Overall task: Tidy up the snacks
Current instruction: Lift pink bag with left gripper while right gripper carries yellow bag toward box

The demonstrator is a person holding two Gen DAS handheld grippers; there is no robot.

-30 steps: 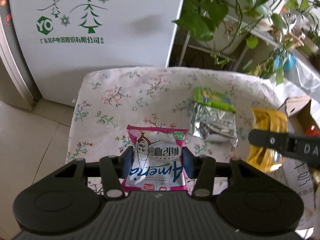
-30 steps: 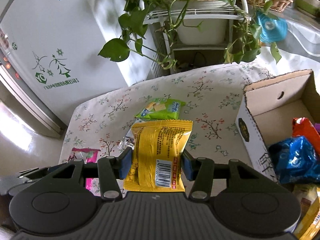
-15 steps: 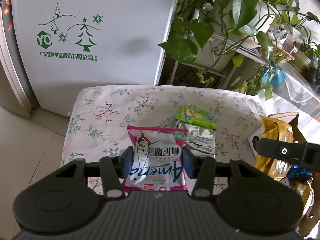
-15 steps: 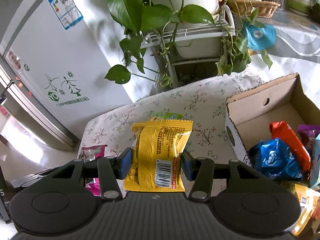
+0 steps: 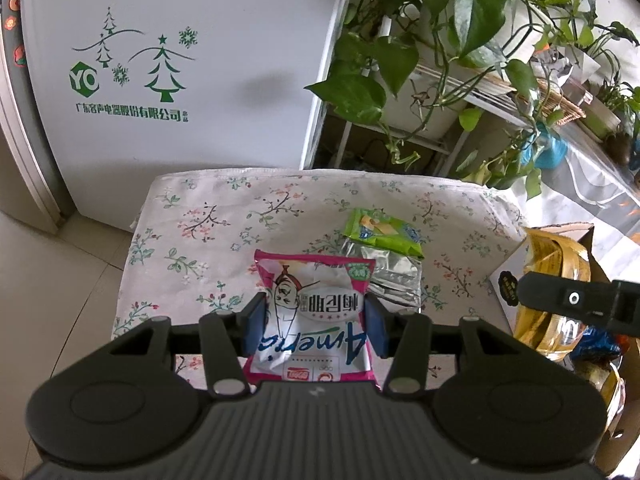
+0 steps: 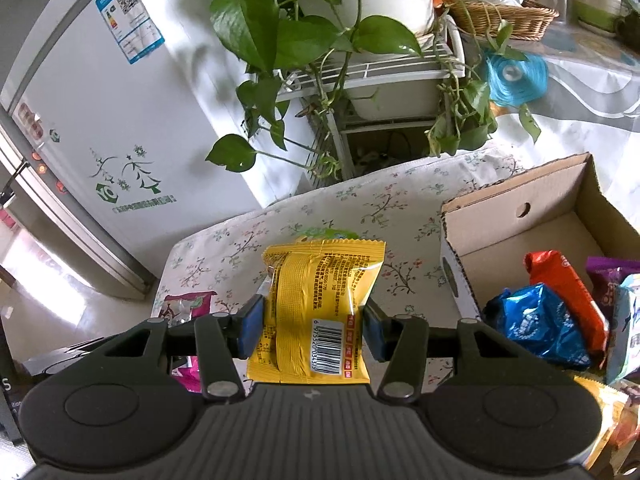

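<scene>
Floral-clothed bench (image 5: pixel 224 216) before a white refrigerator (image 5: pixel 200 60). Cardboard box (image 6: pixel 520 240) at the bench's right holds blue (image 6: pixel 536 324) and orange packets (image 6: pixel 564 288). Right gripper (image 6: pixel 312 328): jaws clamped on a yellow packet (image 6: pixel 320 300), beside the box. Left gripper (image 5: pixel 314 322): jaws clamped on a pink-and-white packet (image 5: pixel 316 312) above the bench. Green packet (image 5: pixel 380 230) lies on a silver one (image 5: pixel 394 276).

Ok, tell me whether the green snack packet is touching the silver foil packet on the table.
Touching. The left wrist view shows the green snack packet lying across the far end of the silver foil packet, overlapping it with no floral tablecloth visible between them.
</scene>
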